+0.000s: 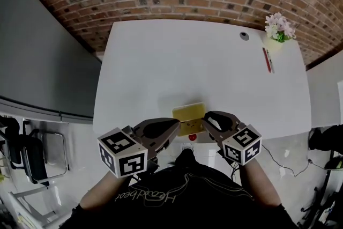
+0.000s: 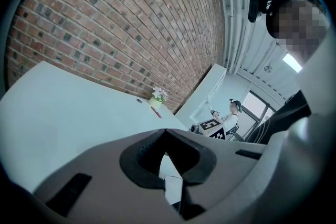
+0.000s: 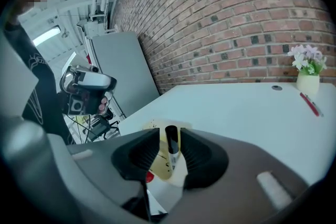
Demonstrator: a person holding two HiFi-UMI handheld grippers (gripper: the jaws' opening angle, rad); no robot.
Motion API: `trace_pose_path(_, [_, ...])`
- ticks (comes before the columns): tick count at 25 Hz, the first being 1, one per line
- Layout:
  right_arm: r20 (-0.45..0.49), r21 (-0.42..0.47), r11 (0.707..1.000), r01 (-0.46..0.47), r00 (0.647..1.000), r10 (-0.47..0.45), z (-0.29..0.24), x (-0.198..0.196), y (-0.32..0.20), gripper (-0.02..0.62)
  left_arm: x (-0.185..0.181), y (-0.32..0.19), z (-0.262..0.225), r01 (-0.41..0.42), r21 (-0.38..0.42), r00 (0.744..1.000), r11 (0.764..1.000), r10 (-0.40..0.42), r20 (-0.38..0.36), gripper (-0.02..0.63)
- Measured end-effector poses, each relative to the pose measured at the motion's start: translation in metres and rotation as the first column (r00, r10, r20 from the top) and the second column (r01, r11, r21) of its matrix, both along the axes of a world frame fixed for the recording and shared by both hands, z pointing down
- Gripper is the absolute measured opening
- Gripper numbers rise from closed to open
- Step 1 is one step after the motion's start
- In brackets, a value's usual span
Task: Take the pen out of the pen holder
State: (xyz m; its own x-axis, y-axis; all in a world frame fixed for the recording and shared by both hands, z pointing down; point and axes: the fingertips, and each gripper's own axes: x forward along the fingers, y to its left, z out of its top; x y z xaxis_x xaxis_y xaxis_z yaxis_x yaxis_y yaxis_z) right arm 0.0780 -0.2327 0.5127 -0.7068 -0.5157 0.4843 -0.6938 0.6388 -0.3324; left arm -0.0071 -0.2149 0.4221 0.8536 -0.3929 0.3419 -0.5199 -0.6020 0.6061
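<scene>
Straddling the pen point(image 3: 171, 145) with right gripper point(image 3: 169, 135), jaws apart | pen upright in holder point(image 3: 159, 168), so pull's straight up | left gripper point(image 2: 166, 132) closed, empty, beside

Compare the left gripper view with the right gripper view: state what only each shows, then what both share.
Only the left gripper view: the left claw, jaws together and empty, a marker cube, and a distant person by windows.

Only the right gripper view: the right claw with a black pen between its jaws, the yellow pen holder, and a grey panel.

Both: the white table, brick wall, flower pot and red pen.
</scene>
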Motion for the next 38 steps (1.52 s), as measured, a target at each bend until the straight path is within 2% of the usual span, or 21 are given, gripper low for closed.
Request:
trace_pose_path(16, [0.022, 0.005, 0.999, -0.037, 0.999, 0.037, 0.007, 0.0, -0.004, 0.102, -0.001, 0.002, 0.004, 0.017, -0.019, 1.0, 1.0, -0.017, 0.005, 0.002])
trace_pose_path(21, [-0.013, 0.041, 0.998, -0.039, 0.999, 0.039, 0.007, -0.002, -0.003, 0.076, -0.005, 0.003, 0.005, 0.024, -0.023, 1.0, 0.999, -0.024, 0.015, 0.002])
trace_pose_path(30, [-0.002, 0.068, 0.996, -0.064, 0.998, 0.064, 0.0, -0.002, -0.002, 0.071, -0.009, 0.01, 0.005, 0.033, -0.028, 0.999, 0.999, -0.032, 0.023, 0.002])
trace_pose_path(38, [-0.007, 0.13, 0.989, -0.077, 0.997, 0.078, -0.015, -0.001, 0.0, 0.071, -0.016, 0.021, 0.002, 0.041, -0.019, 0.999, 0.999, -0.04, 0.03, 0.002])
